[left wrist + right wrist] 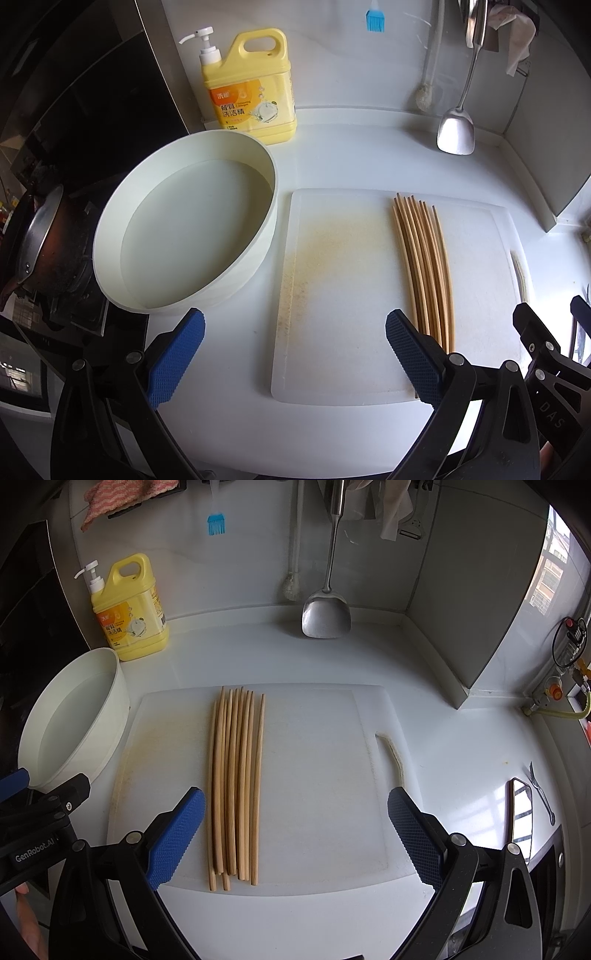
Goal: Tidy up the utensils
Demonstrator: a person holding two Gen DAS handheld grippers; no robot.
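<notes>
Both grippers gape wide, empty: left gripper point(294, 334) low over the cutting board point(343, 295), right gripper point(296, 812) alongside. Chopsticks point(236, 786) lie bundled on the board at its 11 o'clock. Farther out, white basin point(177, 236) at 10, detergent bottle point(255, 92) beyond.

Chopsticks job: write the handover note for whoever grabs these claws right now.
Left claw: open, holding nothing, hovering over the near edge of the cutting board.
Right claw: open, holding nothing, over the same board.
Chopsticks: side by side in one bunch on the board, tips pointing away, ends uneven.
White basin: left of the board, water inside, no utensils visible in it.
Done: nothing gripped yet.
Left: grip the chopsticks and put them away.
</notes>
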